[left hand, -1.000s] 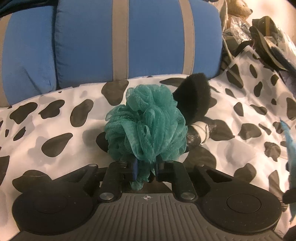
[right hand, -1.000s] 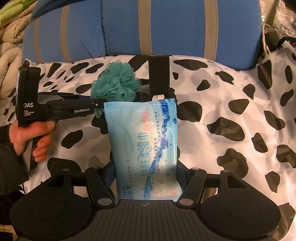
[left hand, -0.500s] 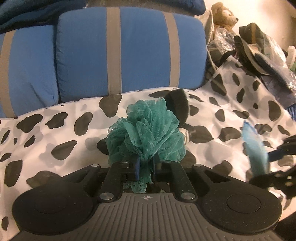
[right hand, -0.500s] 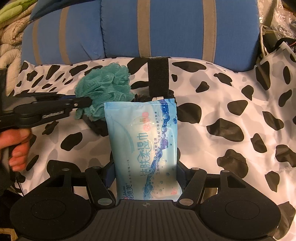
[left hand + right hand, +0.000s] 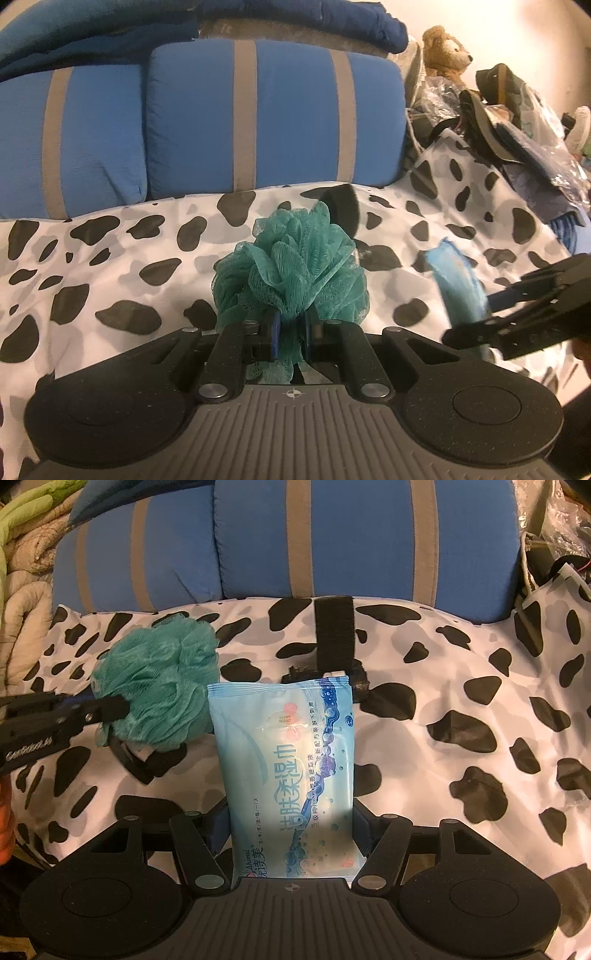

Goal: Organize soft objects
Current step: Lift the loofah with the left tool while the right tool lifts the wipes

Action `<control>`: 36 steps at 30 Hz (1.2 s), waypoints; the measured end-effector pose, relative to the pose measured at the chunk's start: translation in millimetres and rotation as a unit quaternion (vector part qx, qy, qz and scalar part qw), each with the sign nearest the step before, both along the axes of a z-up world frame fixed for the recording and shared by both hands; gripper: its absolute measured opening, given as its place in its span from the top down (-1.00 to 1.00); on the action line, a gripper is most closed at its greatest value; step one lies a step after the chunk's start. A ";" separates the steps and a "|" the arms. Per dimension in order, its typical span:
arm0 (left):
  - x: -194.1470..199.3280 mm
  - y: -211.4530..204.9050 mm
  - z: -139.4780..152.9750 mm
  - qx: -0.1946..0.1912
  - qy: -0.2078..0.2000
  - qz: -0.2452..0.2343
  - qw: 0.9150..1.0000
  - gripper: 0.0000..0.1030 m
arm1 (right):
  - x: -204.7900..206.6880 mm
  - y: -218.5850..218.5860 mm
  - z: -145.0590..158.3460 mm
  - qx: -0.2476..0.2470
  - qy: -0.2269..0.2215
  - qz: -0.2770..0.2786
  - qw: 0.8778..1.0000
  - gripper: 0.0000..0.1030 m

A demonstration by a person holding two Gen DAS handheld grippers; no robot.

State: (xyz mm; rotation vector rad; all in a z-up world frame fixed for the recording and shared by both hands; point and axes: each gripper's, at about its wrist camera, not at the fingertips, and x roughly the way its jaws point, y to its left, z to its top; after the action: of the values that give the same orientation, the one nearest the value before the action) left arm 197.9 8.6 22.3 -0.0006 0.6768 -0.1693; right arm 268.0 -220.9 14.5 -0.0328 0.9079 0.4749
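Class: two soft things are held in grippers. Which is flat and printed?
The blue wet-wipes pack in the right gripper; the teal bath pouf is round, ruffled mesh.

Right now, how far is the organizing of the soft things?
Nothing looks put away yet. In hand: the left hand-held gripper is shut on the teal bath pouf, lifted off the spotted cover; the right hand-held gripper grips the blue wipes pack. Left: placing both, and the black brush lying on the cover.
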 end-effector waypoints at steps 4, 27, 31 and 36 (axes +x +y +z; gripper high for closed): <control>-22.3 -1.5 6.9 -0.005 -0.004 -0.003 1.000 0.77 | -13.1 7.0 1.6 0.001 0.000 0.011 1.000 -0.30; -117.8 -3.6 24.2 -0.060 -0.003 -0.016 0.998 0.77 | -82.7 4.4 10.3 0.022 -0.004 0.006 1.000 -0.30; -137.5 -3.4 26.9 -0.077 0.001 -0.025 0.997 0.77 | -99.6 5.9 12.4 0.025 -0.008 0.007 1.000 -0.30; -159.9 -5.4 24.1 -0.083 0.024 -0.028 0.996 0.77 | -119.6 6.1 14.1 0.028 -0.009 0.009 1.000 -0.30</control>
State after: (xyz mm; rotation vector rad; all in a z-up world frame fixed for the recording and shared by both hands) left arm 38.0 3.2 46.3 -0.1448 0.7099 -0.2805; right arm 148.4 -214.8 28.6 0.0061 0.8761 0.5159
